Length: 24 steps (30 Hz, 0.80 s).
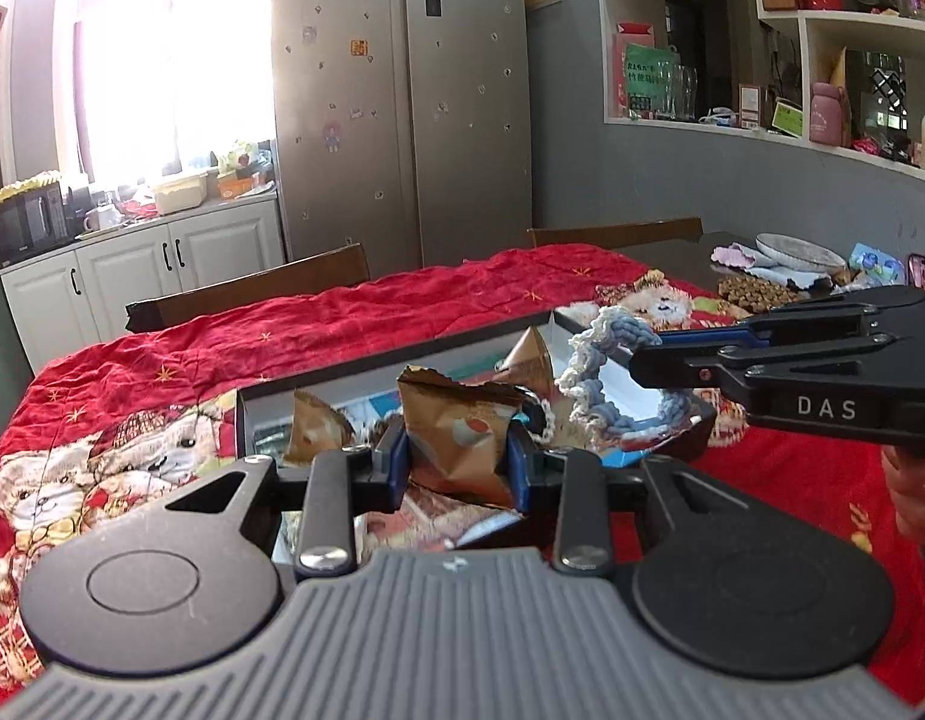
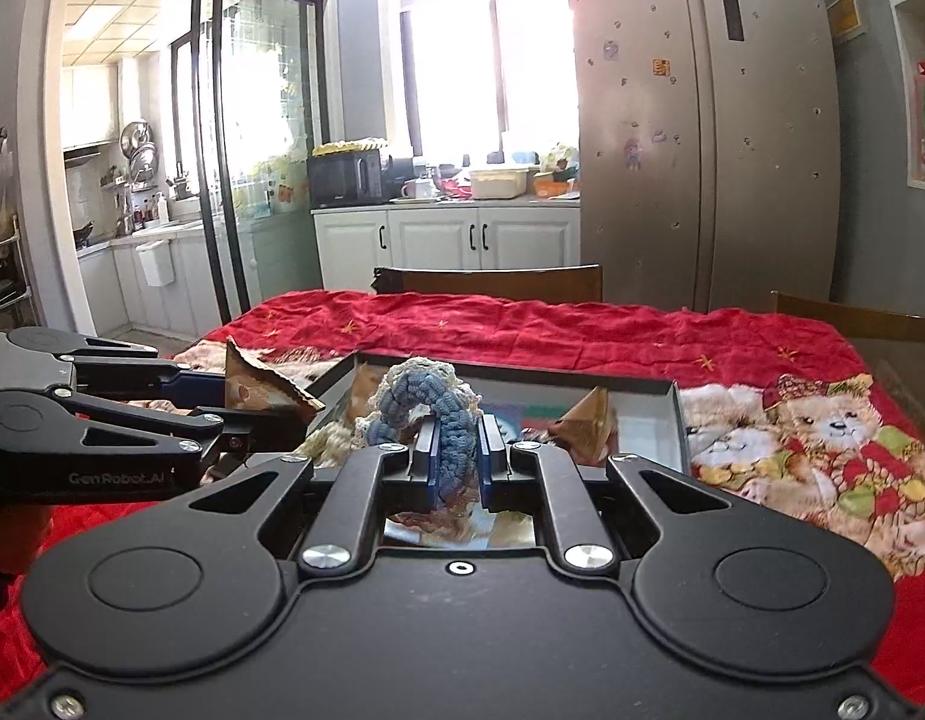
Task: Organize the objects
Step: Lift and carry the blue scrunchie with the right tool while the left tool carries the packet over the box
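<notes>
My left gripper (image 1: 457, 461) is shut on a crumpled brown snack packet (image 1: 456, 432) and holds it over the near edge of a dark tray with a mirror-like floor (image 1: 318, 385). My right gripper (image 2: 455, 463) is shut on a blue and white knitted rope ring (image 2: 429, 399) above the same tray (image 2: 660, 387). In the left wrist view the right gripper (image 1: 642, 354) comes in from the right with the rope ring (image 1: 606, 372) hanging over the tray. In the right wrist view the left gripper (image 2: 246, 402) holds the packet (image 2: 264, 390) at the left. Another brown packet (image 2: 588, 420) lies in the tray.
The tray sits on a red bear-print cloth (image 1: 402, 300) over the table. A plate (image 1: 798, 252), a cloth and small items lie at the far right of the table. Wooden chairs (image 2: 492, 282) stand behind the table. A fridge (image 1: 402, 90) and cabinets are beyond.
</notes>
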Tool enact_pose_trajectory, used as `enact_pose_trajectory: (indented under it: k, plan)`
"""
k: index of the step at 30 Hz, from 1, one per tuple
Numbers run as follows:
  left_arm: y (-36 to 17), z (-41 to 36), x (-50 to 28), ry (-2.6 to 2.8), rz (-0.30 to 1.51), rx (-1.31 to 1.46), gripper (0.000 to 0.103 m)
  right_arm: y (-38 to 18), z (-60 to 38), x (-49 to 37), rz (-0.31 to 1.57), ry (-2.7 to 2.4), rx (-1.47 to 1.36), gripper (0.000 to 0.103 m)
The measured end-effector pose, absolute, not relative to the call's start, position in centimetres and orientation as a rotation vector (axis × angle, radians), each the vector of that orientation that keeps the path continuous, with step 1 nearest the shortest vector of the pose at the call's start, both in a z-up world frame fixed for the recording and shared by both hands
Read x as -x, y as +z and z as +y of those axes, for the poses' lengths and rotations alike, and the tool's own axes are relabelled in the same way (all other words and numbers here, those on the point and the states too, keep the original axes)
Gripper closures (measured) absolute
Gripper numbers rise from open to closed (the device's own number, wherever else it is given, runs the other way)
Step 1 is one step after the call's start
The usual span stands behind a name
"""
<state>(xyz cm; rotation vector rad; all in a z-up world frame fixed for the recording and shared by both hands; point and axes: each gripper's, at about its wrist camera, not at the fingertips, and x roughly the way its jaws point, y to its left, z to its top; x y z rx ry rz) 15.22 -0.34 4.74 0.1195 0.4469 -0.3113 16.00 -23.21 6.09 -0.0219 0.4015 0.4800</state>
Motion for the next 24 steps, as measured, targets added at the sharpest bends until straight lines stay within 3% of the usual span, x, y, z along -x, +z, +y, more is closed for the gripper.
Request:
enact_pose_trajectory:
  k: [24]
  plan:
    - [5.5,-1.1,-23.4,-0.206,0.482,-0.096,0.067,6.4,-21.7,-24.7,0.459,0.421,0.056,0.091]
